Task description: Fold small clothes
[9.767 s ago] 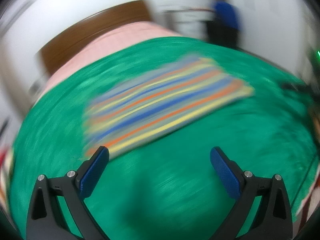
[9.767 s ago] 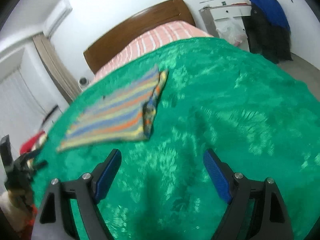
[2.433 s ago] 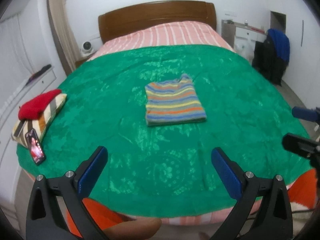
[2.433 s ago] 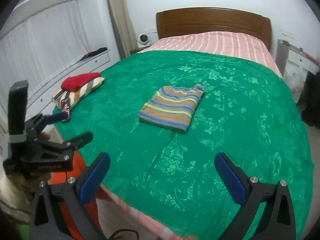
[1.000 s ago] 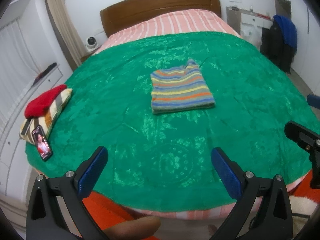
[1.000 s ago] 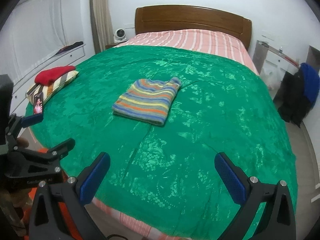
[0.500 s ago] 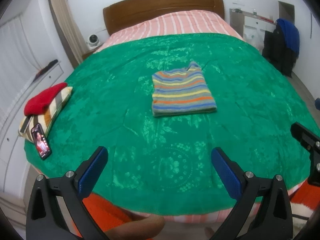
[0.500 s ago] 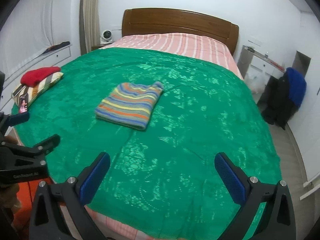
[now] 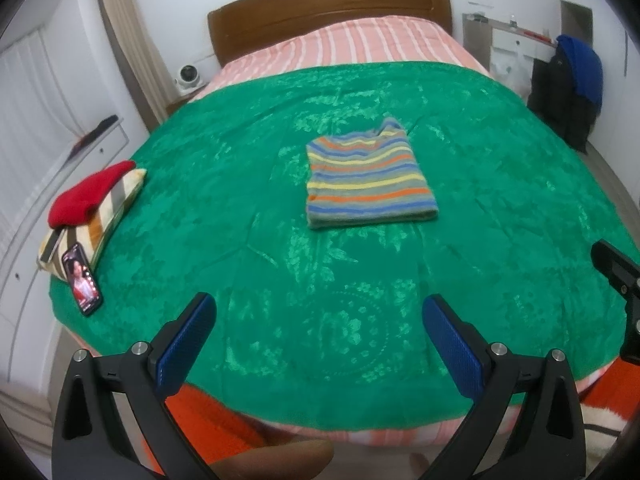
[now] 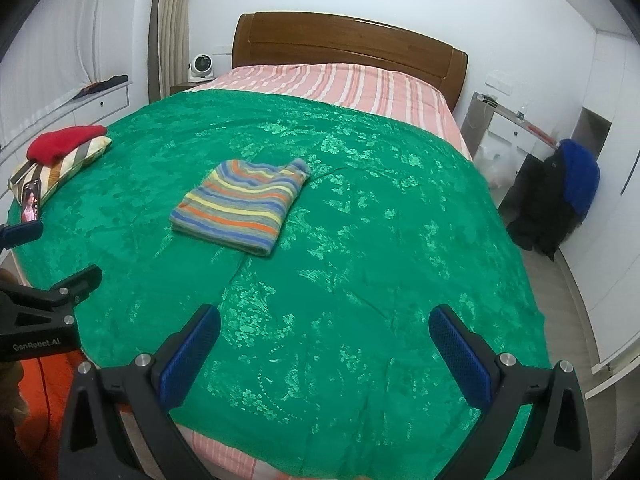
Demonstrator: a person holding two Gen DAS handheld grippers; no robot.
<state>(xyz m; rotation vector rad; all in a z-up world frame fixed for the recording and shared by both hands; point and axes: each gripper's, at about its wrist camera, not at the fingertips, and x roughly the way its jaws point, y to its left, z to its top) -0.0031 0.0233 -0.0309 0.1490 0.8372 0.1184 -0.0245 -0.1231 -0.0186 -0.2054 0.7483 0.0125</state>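
A striped garment (image 9: pixel 366 176) lies folded into a neat rectangle in the middle of the green bedspread (image 9: pixel 280 280); it shows in the right wrist view too, as the striped garment (image 10: pixel 244 206) on the green bedspread (image 10: pixel 380 240). My left gripper (image 9: pixel 319 334) hangs open over the foot of the bed, well short of the garment, with nothing between its blue pads. The right gripper (image 10: pixel 324 344) is open as well and holds nothing, off to the right of the left one. Neither touches the cloth.
A red garment on a striped pillow (image 9: pixel 90 200) and a phone (image 9: pixel 82 280) sit at the bed's left edge. Dark and blue clothes (image 10: pixel 560 196) hang by a desk on the right. A wooden headboard (image 9: pixel 328 8) stands at the far end.
Since 9.8 s ago both grippers have pulled back from close over the spread striped cloth to the foot of the bed; the garment now lies folded. In the last second the right view swung slightly rightward.
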